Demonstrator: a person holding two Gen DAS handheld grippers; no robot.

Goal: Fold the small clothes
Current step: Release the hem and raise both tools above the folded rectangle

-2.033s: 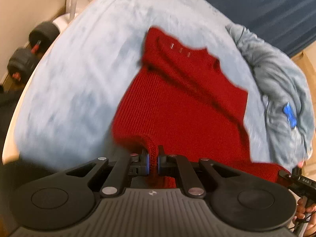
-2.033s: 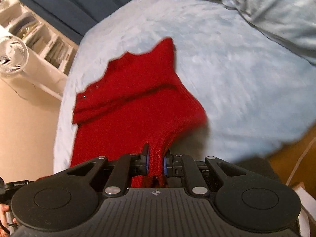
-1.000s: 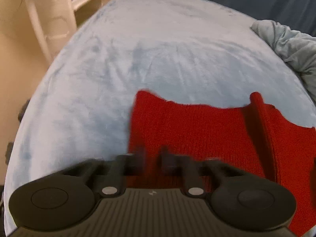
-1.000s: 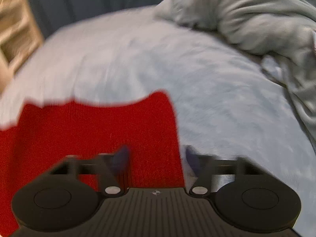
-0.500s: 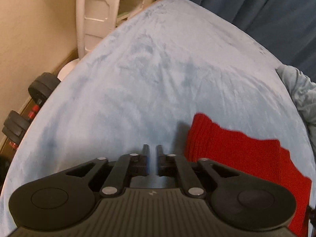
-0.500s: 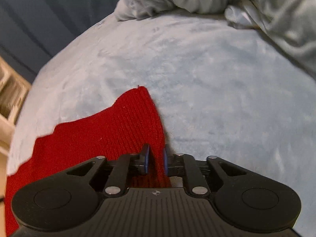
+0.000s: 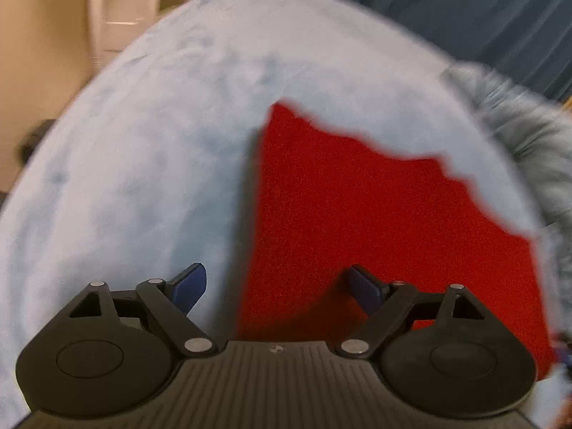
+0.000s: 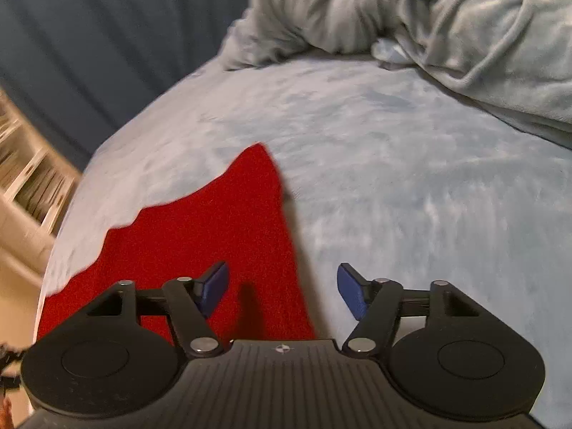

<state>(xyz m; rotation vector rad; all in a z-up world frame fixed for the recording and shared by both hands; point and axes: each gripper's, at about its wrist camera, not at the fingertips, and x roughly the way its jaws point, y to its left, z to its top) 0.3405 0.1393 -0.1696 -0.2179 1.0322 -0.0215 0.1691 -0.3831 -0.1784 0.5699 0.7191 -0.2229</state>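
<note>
Red sweater (image 7: 357,214) lies flat on the bed (image 7: 143,143), looks folded at least once, both tools wide and holding nothing — left tool (image 7: 275,286) over its left edge, right tool (image 8: 282,286) over its right edge; probably another fold left.

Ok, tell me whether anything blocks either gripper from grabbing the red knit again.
Nothing visible does. The left gripper and right gripper are both open right over the red knit, which lies on the blue blanket. The grey bedding heap sits well off to the side.
</note>
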